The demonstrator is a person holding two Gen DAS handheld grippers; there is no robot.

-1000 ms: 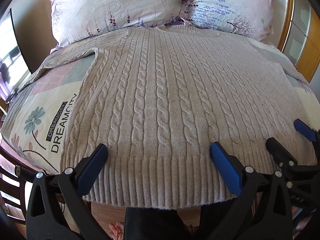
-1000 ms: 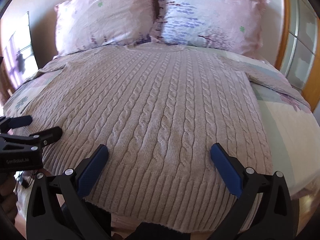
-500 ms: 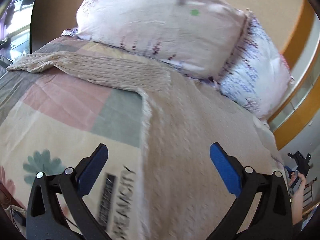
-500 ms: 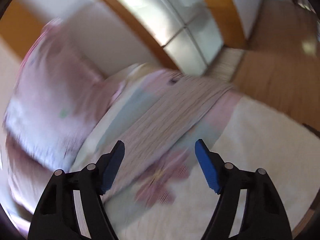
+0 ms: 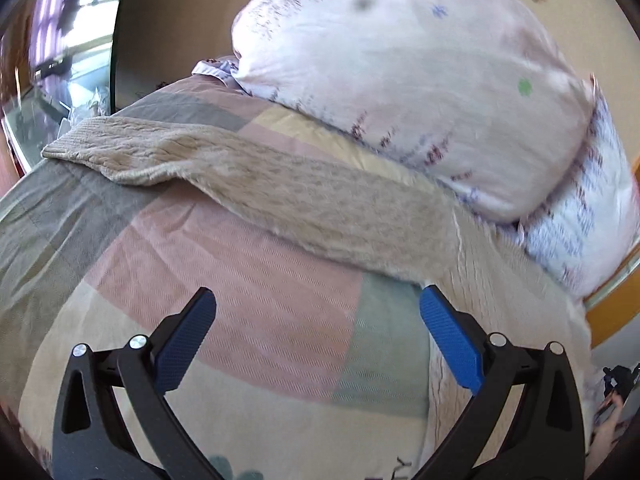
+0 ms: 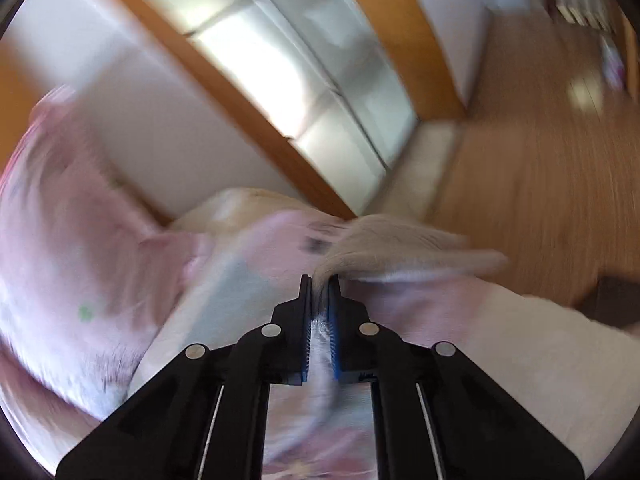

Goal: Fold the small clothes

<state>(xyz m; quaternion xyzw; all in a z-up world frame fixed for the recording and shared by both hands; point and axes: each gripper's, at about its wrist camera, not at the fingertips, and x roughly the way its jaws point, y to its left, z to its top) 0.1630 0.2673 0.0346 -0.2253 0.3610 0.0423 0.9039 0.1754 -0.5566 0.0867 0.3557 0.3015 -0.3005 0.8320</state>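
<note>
A beige cable-knit sweater lies flat on the bed. In the left wrist view its left sleeve (image 5: 280, 188) stretches out to the left below the pillow, and its body (image 5: 500, 300) runs down the right. My left gripper (image 5: 316, 308) is open and empty, above the bedspread just below the sleeve. In the blurred right wrist view my right gripper (image 6: 320, 280) is shut on the sweater's right sleeve (image 6: 400, 252), whose cuff end sticks out past the pads to the right.
A pink floral pillow (image 5: 400, 80) and a second pillow (image 5: 592, 216) lie at the head of the patchwork bedspread (image 5: 240, 264). A window (image 5: 52, 60) is at the left. A wooden-framed wardrobe (image 6: 304, 80) and wood floor (image 6: 540, 200) are beyond the bed's right edge.
Both grippers left the sweater's hem. My left one moved up toward the left sleeve. My right one swung to the right sleeve and shut on it.
</note>
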